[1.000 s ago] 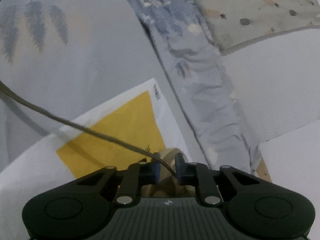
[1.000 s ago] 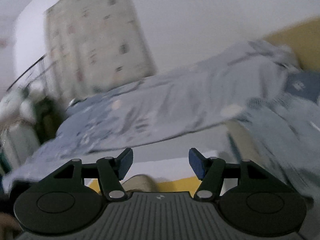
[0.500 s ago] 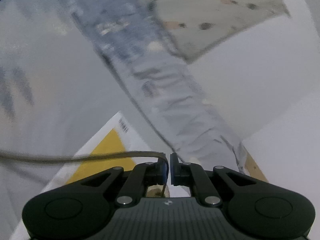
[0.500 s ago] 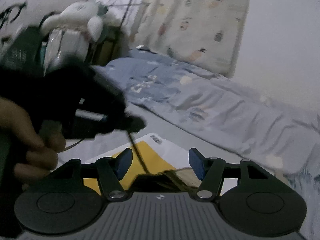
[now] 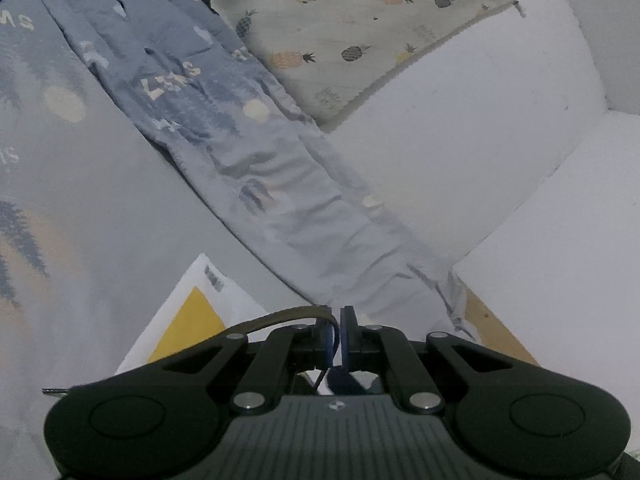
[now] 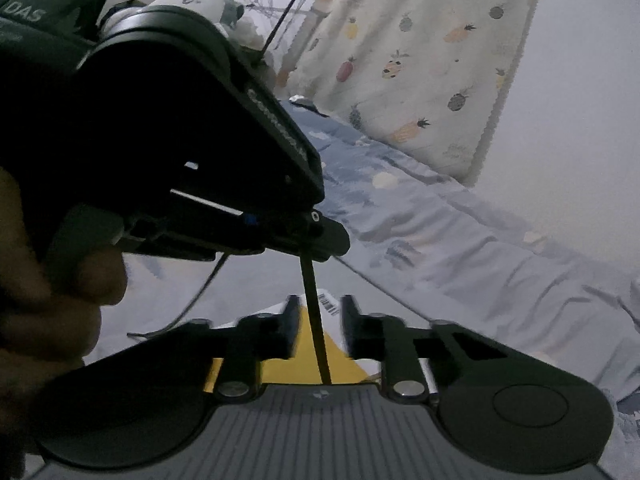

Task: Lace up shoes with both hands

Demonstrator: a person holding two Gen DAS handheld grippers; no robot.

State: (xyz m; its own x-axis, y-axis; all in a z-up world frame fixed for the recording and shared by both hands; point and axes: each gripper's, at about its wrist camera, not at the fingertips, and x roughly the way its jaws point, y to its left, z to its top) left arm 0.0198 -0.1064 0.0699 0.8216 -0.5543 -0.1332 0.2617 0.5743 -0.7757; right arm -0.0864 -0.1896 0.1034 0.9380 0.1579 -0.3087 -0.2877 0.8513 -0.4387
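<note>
My left gripper [image 5: 336,332] is shut on a dark olive shoelace [image 5: 280,316], which arcs off to the left from its blue pads. In the right wrist view the left gripper [image 6: 328,240] fills the upper left, held by a person's hand [image 6: 60,304]. The shoelace [image 6: 314,312] hangs straight down from its tip. That strand runs between the fingers of my right gripper [image 6: 320,328], whose jaws are closing, with a gap still showing on each side of the lace. The shoe itself is hidden below the grippers.
A white and yellow sheet [image 5: 192,320] lies on the grey bed cover [image 5: 120,208] under both grippers. A rumpled blue duvet [image 6: 440,232] runs along the wall, with a pineapple-print curtain [image 6: 420,64] behind. A rack with a plush toy [image 6: 192,0] stands at the back left.
The right gripper's fingers have narrowed around the hanging lace. The left gripper stays shut on the lace, has risen a little and rolled, and now looms closer in the right wrist view.
</note>
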